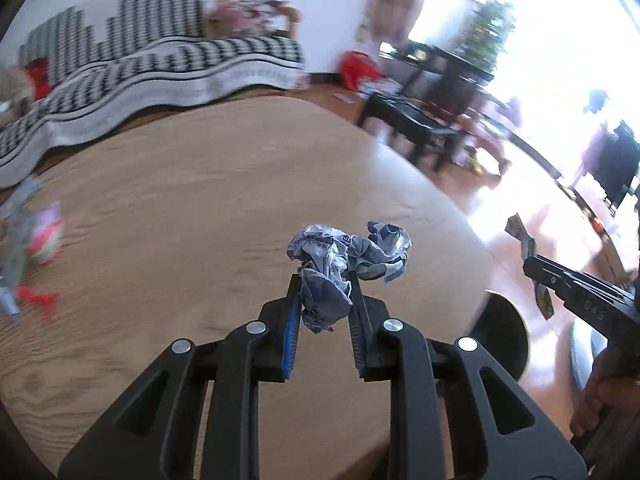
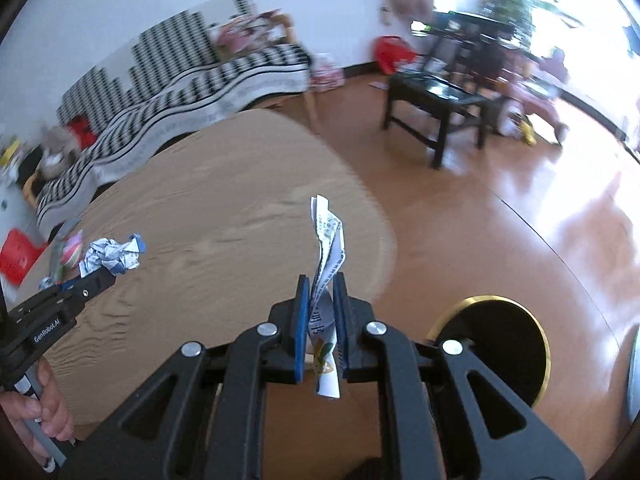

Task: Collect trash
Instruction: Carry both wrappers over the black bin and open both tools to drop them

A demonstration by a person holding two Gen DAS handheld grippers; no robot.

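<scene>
— What do your jaws hold now?
— My left gripper (image 1: pixel 324 292) pinches a crumpled paper (image 1: pixel 348 256) above the round table (image 1: pixel 200 200). My right gripper (image 2: pixel 322 292) clamps a folded wrapper (image 2: pixel 328 248) over the table's edge.

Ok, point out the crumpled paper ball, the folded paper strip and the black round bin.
crumpled paper ball (image 1: pixel 344 252), left wrist view, on its creased upper part.
folded paper strip (image 2: pixel 328 248), right wrist view, on its middle above the pads.
black round bin (image 2: pixel 500 340), right wrist view, on its dark top.
</scene>
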